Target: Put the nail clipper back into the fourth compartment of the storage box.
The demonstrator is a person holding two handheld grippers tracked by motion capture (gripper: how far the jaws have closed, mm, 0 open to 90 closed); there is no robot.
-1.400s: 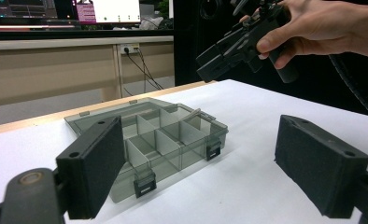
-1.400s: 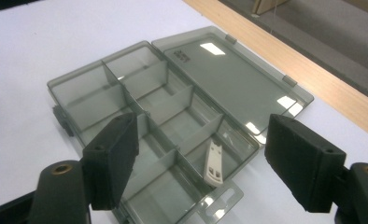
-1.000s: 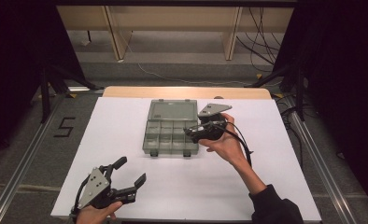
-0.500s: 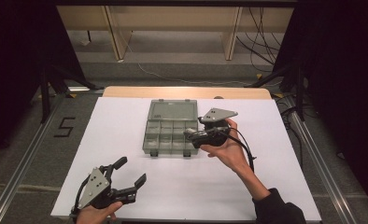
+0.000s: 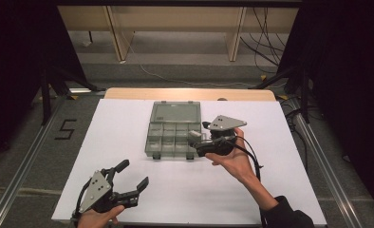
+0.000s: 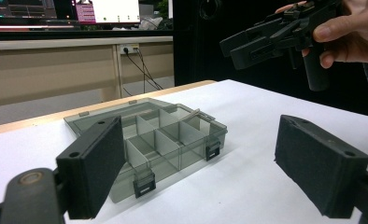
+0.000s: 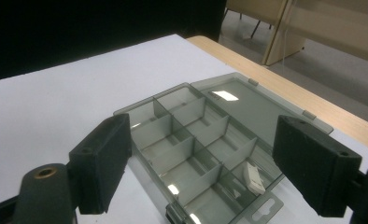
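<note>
— Hovering over the box's right side, that right claw [image 5: 195,142] has its jaws spread wide with nothing between them. The left claw [image 5: 133,183] is down at the near left of the desk [image 5: 289,142], also wide open and empty.

— What worries you?

— The small white piece [image 7: 254,178] in a compartment by the box's right edge. If the right claw goes for it, I'd guess those broad pads [image 7: 315,163] won't fit between the dividers [image 7: 191,140]; they'd catch a wall and drag the whole organizer box [image 5: 172,137] across the smooth white sheet, since nothing pins it down. The left claw is well apart from it and no help.

— And the lid?

— Lying flat open toward the far side [image 5: 175,112]. A nudge from the right could swing the box or flip it partway on its hinges, in my view.

— How does the box look?

— Smoky translucent plastic, a grid of shallow compartments, two dark latches [image 6: 145,181] on the near edge, sitting mid-desk, slightly toward the far side. Apart from that white piece, the compartments look bare.
</note>
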